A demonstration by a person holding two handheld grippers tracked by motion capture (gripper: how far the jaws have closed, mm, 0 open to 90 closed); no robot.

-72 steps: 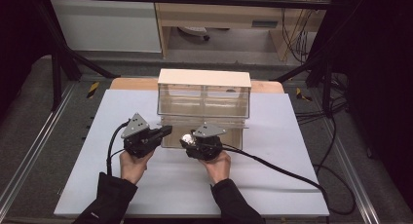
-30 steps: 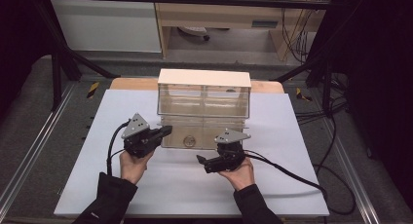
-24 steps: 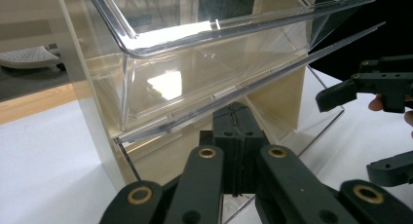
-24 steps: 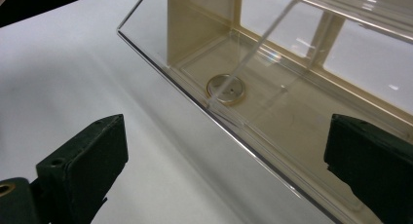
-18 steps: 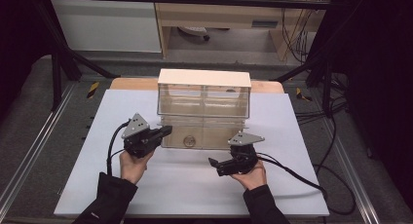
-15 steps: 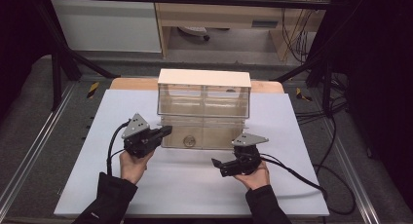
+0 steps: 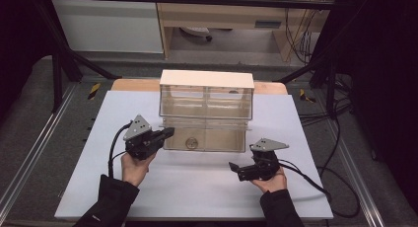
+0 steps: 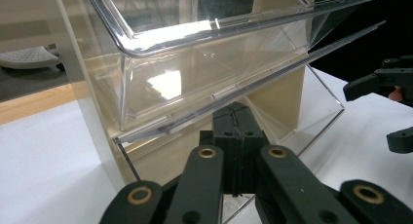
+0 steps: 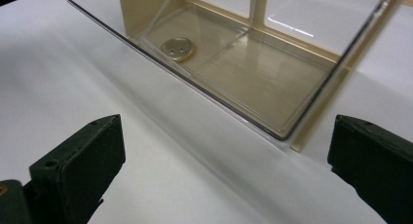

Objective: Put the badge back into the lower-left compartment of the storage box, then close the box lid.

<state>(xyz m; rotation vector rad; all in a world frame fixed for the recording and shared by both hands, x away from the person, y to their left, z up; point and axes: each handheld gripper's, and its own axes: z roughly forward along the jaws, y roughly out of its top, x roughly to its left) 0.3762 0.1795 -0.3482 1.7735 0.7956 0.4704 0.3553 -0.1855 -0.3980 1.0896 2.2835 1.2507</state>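
Observation:
A clear plastic cabinet with a cream frame (image 7: 207,79) stands mid-table. Its lower drawer (image 7: 217,138) is tipped open toward me. A small round metal disc (image 7: 190,144) lies on the drawer's floor, and it appears in the right gripper view as the disc (image 9: 178,48). My left gripper (image 7: 167,133) is at the drawer's left end, jaws shut on the clear front panel (image 8: 195,117). My right gripper (image 7: 234,167) hovers open and holds nothing, in front of the drawer's right corner (image 9: 287,134). In the left gripper view the right gripper (image 8: 377,114) shows farther off.
The white table top (image 7: 197,187) spreads around the cabinet, with its wooden back edge (image 7: 133,85) behind. The upper clear drawer (image 8: 204,34) overhangs the left gripper. Cables trail from both grippers, one off the right side (image 7: 320,187).
My right gripper has drawn back from the open drawer, moving right and toward me, now open. The disc stays in the drawer. The left gripper has not moved.

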